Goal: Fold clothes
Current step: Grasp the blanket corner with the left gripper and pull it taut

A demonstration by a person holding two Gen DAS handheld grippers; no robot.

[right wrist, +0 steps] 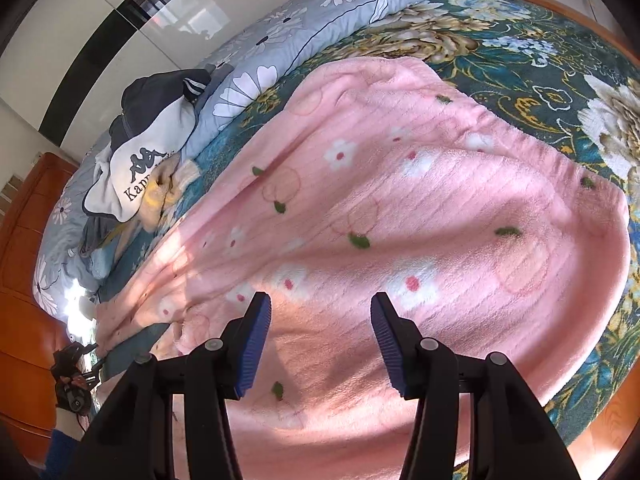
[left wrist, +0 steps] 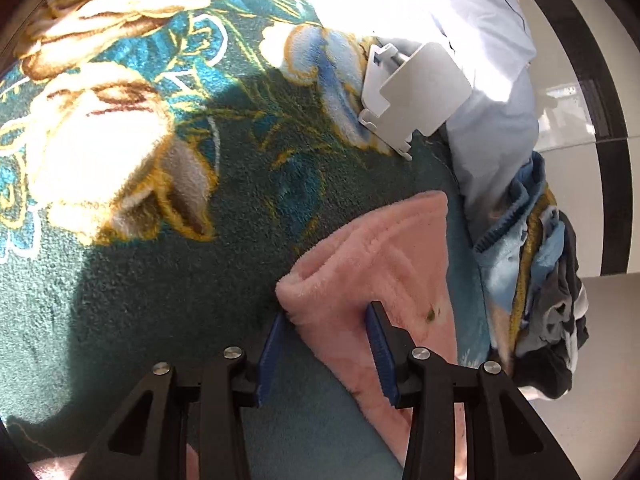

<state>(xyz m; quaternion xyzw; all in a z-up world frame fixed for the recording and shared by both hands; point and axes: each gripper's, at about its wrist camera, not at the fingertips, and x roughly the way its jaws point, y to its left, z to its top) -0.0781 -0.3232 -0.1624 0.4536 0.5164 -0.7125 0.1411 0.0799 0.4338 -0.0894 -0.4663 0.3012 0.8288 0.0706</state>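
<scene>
A pink fleece garment [right wrist: 400, 200] with white flowers and green leaves lies spread flat on the bed. In the right wrist view it fills the middle, and my right gripper [right wrist: 321, 298] hovers over its near part, open, with nothing pinched between the blue pads. In the left wrist view a folded corner of the same pink garment [left wrist: 384, 248] lies on the green cover. My left gripper [left wrist: 327, 314] is open astride that corner. Its right pad sits over the fleece and its left pad stands beside the edge, neither pressing the cloth.
The bed has a dark green floral cover [left wrist: 160, 280]. A light blue flowered quilt [right wrist: 320, 20] lies along one side, with a pile of clothes [right wrist: 152, 152] including a dark and white printed top. A white plastic piece [left wrist: 416, 92] lies on the cover. Orange wooden furniture [right wrist: 24, 280] and pale floor [left wrist: 576, 120] border the bed.
</scene>
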